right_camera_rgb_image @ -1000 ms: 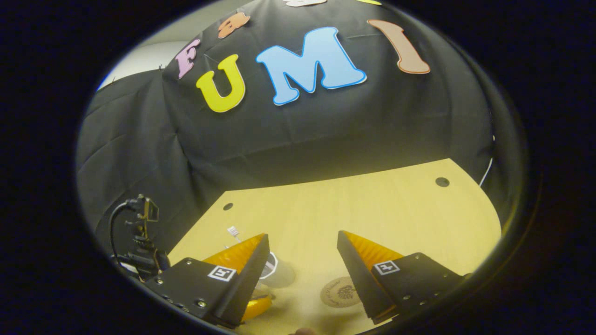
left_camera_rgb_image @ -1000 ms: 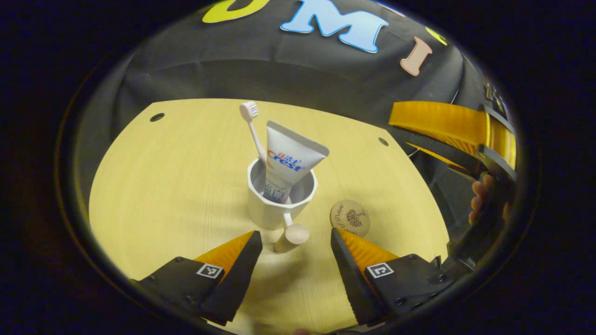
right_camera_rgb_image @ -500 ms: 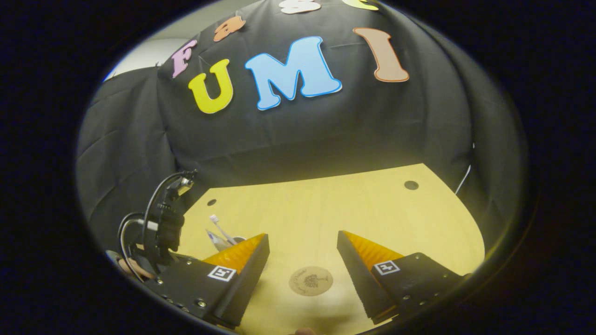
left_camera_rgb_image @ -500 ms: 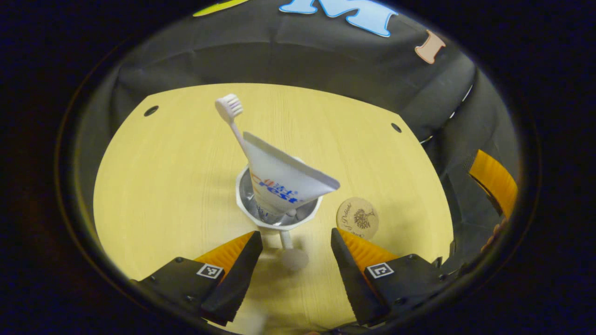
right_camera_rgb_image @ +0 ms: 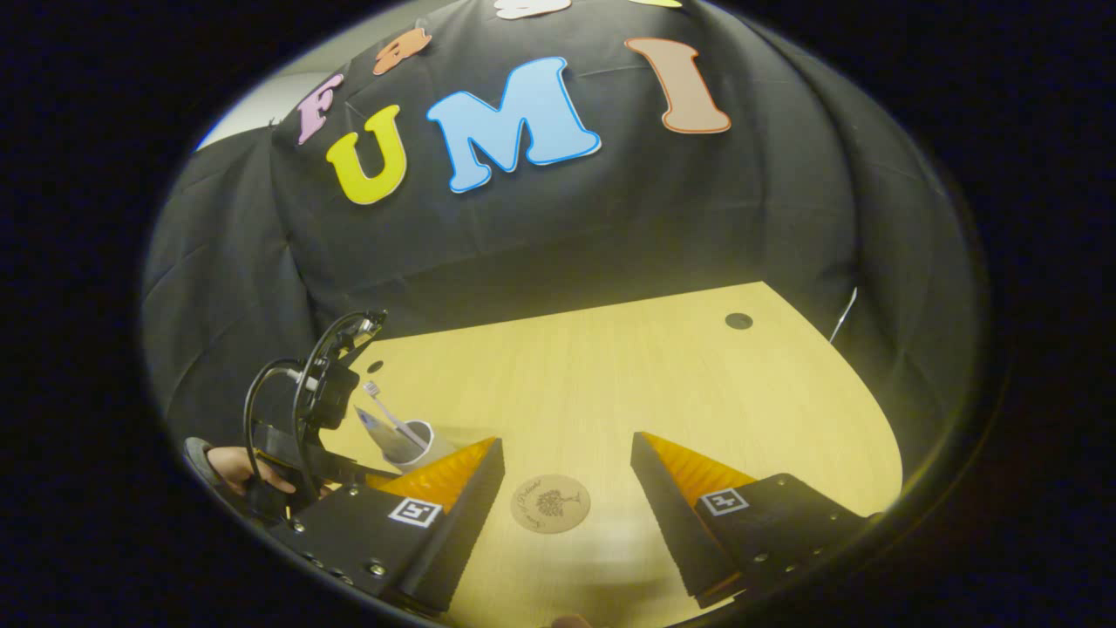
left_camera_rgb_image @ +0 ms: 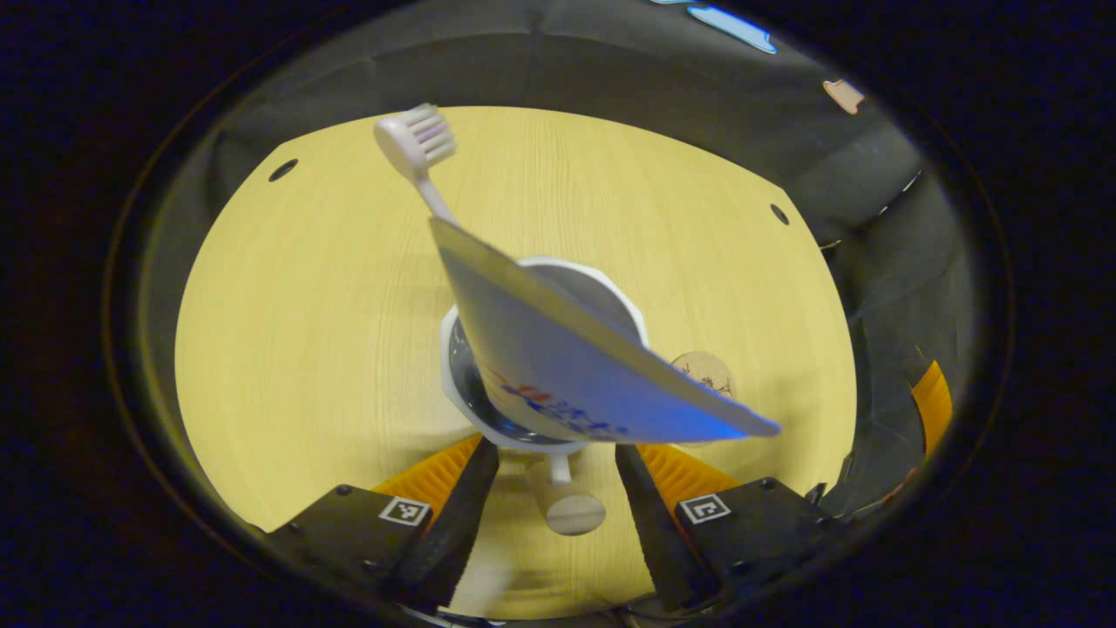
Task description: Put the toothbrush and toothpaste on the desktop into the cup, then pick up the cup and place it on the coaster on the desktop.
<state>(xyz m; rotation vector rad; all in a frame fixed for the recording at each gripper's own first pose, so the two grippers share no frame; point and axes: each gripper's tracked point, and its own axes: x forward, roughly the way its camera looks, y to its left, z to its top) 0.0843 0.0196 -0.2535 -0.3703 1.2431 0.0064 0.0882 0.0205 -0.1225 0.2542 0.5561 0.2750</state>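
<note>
A white cup (left_camera_rgb_image: 600,295) stands on the wooden desktop with the toothpaste tube (left_camera_rgb_image: 593,375) and the toothbrush (left_camera_rgb_image: 417,144) leaning in it. The cup's handle (left_camera_rgb_image: 571,513), with its round end, lies between the fingers of my left gripper (left_camera_rgb_image: 554,506), which is open and touches neither side. The round coaster (left_camera_rgb_image: 708,371) sits just right of the cup, partly hidden by the tube. In the right gripper view, my right gripper (right_camera_rgb_image: 567,488) is open above the coaster (right_camera_rgb_image: 550,503), with the cup (right_camera_rgb_image: 415,439) and the left gripper (right_camera_rgb_image: 301,427) off to its left.
The desktop (left_camera_rgb_image: 305,305) has small round holes near its far corners, one at the left (left_camera_rgb_image: 283,168) and one at the right (left_camera_rgb_image: 779,214). Black cloth walls close it in behind and at the sides. A hand (right_camera_rgb_image: 240,467) holds the left gripper. The right gripper (left_camera_rgb_image: 933,397) shows at the far right edge.
My left gripper has moved in low on the cup, so the handle now sits between its fingers. The right gripper has drawn back and turned; the coaster now shows between its fingers.
</note>
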